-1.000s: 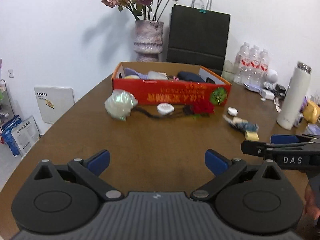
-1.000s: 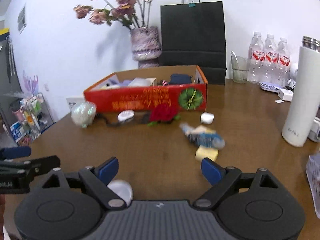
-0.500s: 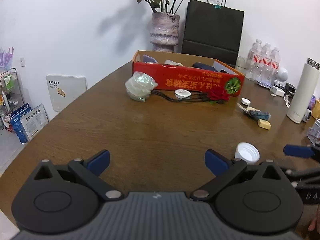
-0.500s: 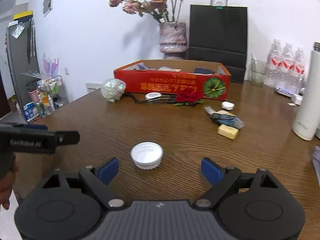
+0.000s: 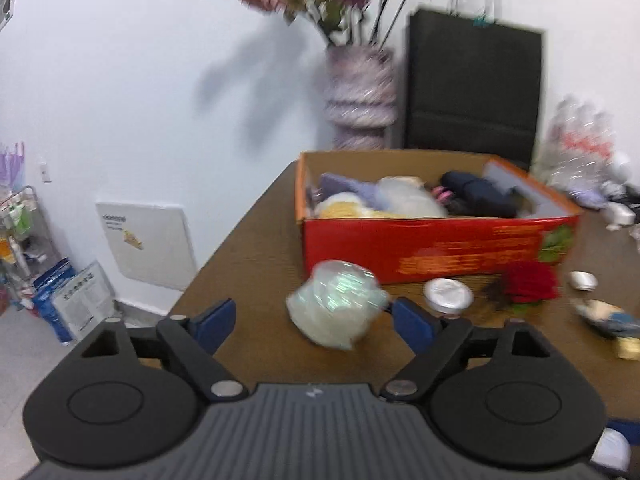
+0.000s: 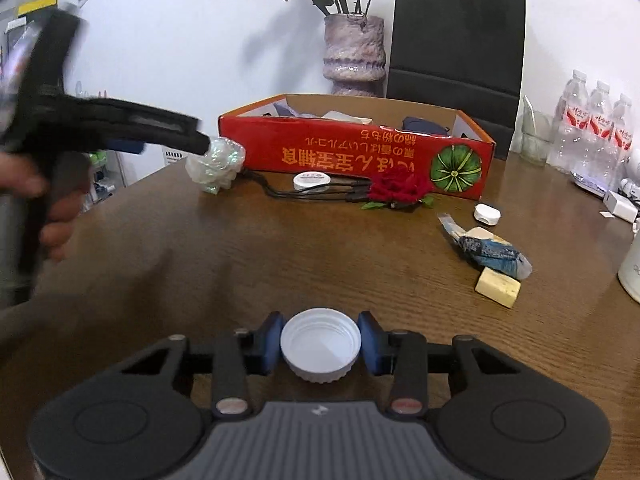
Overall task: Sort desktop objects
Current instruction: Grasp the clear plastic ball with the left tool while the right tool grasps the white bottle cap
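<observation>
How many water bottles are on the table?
3. The first bottle, the second bottle and the third bottle stand side by side at the table's far right. More may be hidden.

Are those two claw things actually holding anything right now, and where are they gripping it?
The right gripper pinches the white cap by its rim. The left gripper is open, holding nothing.

The right gripper (image 6: 320,344) sits low in the centre of its frame, its two blue pads (image 6: 269,343) pressed against either side of a white cap (image 6: 320,345). The left gripper (image 5: 310,322) has its jaws spread wide, the blue pads well apart. In the right wrist view it reaches in from the upper left, gripped by a blurred hand (image 6: 48,208).
</observation>
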The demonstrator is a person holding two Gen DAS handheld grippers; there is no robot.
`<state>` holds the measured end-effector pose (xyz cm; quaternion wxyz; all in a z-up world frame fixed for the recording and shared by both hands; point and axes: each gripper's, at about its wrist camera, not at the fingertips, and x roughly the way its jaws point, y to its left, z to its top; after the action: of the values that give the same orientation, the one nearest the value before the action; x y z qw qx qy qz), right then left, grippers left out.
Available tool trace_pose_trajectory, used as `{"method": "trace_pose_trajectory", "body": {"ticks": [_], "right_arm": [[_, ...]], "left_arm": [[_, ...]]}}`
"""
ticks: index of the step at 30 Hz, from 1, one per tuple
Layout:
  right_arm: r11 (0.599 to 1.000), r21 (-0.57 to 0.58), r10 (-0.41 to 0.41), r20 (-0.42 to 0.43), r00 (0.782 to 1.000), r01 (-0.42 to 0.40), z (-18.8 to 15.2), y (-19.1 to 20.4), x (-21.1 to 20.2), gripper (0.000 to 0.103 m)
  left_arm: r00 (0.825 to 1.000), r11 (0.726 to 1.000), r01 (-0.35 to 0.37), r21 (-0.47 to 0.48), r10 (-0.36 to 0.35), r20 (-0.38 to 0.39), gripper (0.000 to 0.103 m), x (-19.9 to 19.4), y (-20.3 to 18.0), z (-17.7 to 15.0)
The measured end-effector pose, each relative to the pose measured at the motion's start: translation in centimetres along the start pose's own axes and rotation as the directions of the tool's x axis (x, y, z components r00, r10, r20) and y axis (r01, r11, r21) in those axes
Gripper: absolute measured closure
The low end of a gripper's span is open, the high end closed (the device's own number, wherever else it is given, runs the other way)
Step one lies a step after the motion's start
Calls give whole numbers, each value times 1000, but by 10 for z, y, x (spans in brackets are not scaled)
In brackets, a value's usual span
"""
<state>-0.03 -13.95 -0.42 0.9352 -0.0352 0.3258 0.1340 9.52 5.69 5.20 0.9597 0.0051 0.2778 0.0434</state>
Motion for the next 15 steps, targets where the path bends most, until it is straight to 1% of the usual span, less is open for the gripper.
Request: {"method": "trace_pose_trajectory", "body": {"ticks": [1, 2, 4, 5, 6, 7, 10, 11, 13, 15], "right_arm": [[1000, 5, -4, 3, 1000, 4, 1, -2, 2, 64], [1000, 7, -9, 5, 1000, 9, 2, -4, 3, 64], [1000, 19, -9, 9, 1000, 8, 3, -9, 6, 64], [1000, 26, -6, 10, 1000, 6, 5, -11, 7, 64], [1000, 29, -5, 10, 1000, 5, 6, -13, 9, 64], [1000, 29, -4, 10, 1000, 4, 7, -15, 11, 64], [1000, 16, -5, 15, 1000, 5, 9, -15, 16, 64], [1000, 12, -4, 17, 1000, 4, 10, -14, 17, 63], [1000, 11, -3, 22, 1000, 3, 10, -14, 18, 64], [1000, 21, -1, 26, 1000, 0, 9, -15, 17, 64]], "left_arm": [[1000, 1000, 2, -20, -2, -17, 26, 10, 2, 2], [999, 999, 15, -43, -16, -34, 28, 18, 4, 3], [996, 994, 55, -92, -61, -63, 29, 30, 7, 3], [995, 992, 64, -104, -72, -72, 30, 33, 7, 2], [994, 991, 73, -108, -81, -74, 30, 35, 6, 1], [994, 992, 75, -106, -83, -75, 32, 37, 3, 0], [994, 994, 57, -98, -66, -92, 56, 46, -4, 1], [994, 994, 54, -96, -63, -87, 61, 45, -6, 1], [995, 994, 52, -99, -59, -76, 63, 38, -8, 2], [996, 991, 55, -122, -63, -60, 63, 22, -6, 0]]}}
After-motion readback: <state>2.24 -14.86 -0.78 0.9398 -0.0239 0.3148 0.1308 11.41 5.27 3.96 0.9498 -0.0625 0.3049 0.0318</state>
